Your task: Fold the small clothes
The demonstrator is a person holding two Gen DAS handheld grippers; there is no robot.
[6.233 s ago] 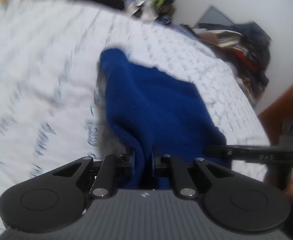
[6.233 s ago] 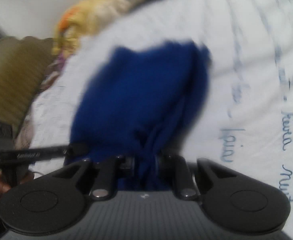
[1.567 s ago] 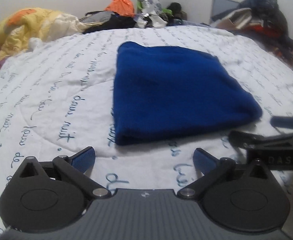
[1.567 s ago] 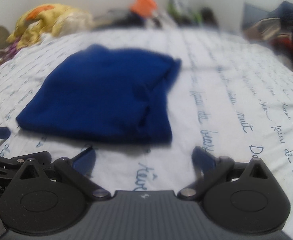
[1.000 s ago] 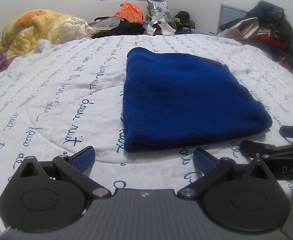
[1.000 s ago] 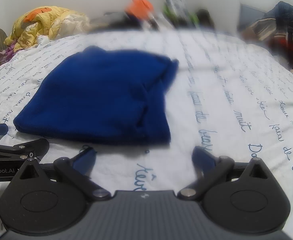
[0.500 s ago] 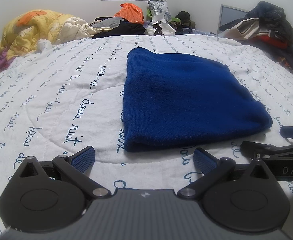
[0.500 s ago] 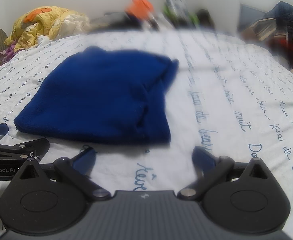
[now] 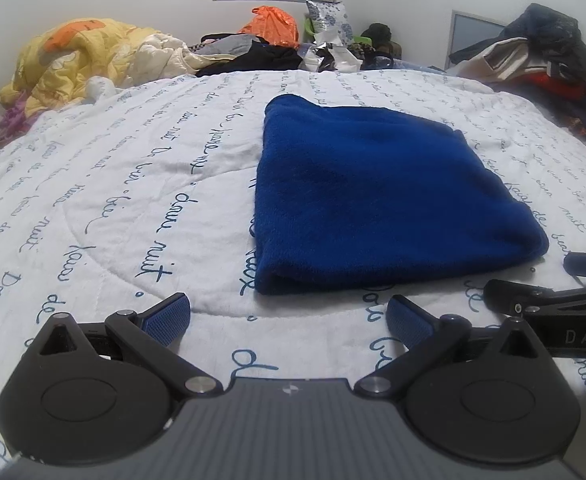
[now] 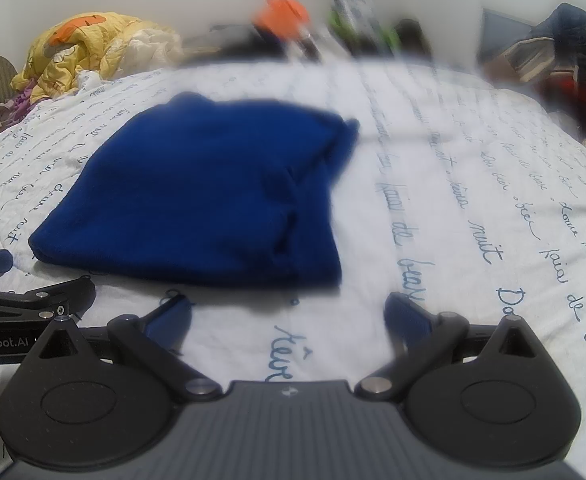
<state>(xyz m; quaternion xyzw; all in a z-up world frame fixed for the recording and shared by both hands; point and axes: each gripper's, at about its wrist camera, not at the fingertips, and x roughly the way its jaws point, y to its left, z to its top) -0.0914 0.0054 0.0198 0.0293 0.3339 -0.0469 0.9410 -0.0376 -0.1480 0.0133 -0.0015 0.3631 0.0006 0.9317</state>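
Observation:
A dark blue knitted garment (image 9: 377,196) lies folded flat on the white bedspread (image 9: 113,200). It also shows in the right wrist view (image 10: 209,200), blurred. My left gripper (image 9: 289,316) is open and empty, just short of the garment's near edge. My right gripper (image 10: 289,316) is open and empty, also short of the near edge, to the garment's right. The right gripper shows at the right of the left wrist view (image 9: 549,296). The left gripper shows at the left of the right wrist view (image 10: 33,300).
A yellow quilt (image 9: 81,56) is heaped at the far left of the bed. Bags and clothes (image 9: 277,40) lie along the far edge. A pile of dark clothes (image 9: 541,60) sits at the far right.
Six seconds ago both grippers were shut on the blue garment, carrying it. They have since let go and drawn back. Over the last second nothing has visibly moved.

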